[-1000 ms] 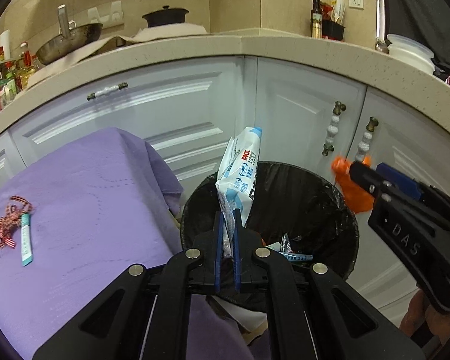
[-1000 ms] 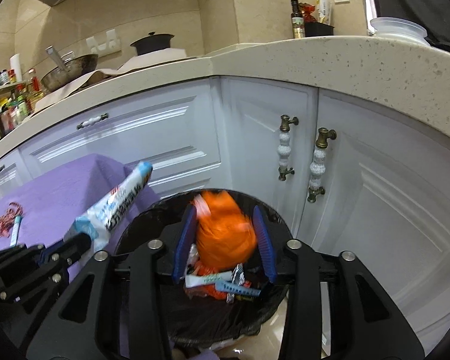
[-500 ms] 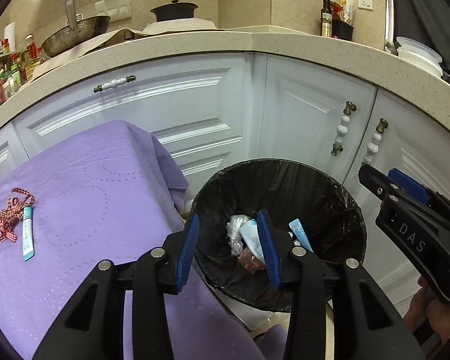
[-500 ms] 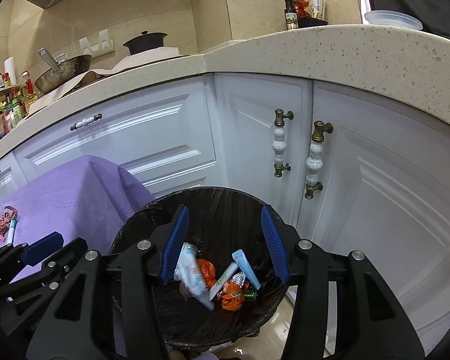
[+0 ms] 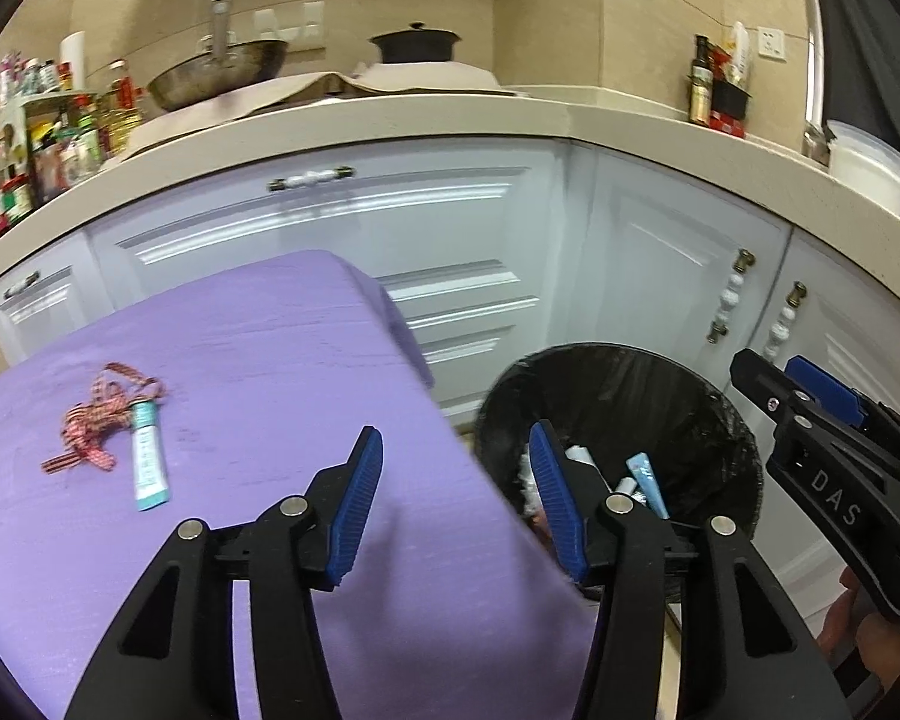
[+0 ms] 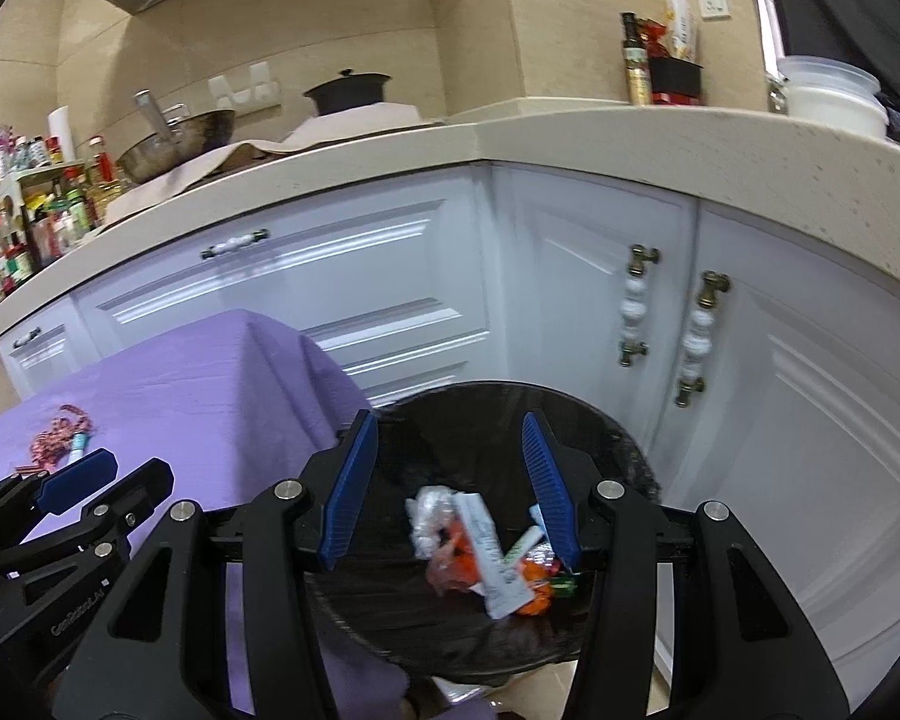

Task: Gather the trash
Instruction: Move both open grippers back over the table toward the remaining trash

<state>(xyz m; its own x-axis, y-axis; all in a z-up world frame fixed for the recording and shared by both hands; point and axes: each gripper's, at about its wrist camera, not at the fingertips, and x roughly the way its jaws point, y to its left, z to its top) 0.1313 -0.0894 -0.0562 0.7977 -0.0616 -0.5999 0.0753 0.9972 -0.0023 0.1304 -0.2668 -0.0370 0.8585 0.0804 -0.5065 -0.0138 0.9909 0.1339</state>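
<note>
A slim teal-and-white sachet is being seen flat on the purple-clothed desk, its long axis running toward and away from the camera, one end touching a tangled red-and-white ribbon. In the round black-lined trash bin beside the desk, crumpled orange, white and clear wrappers are being heaped. The left tongs are being spread wider, nothing between them; the right tongs are being held parted and empty over the bin.
</note>
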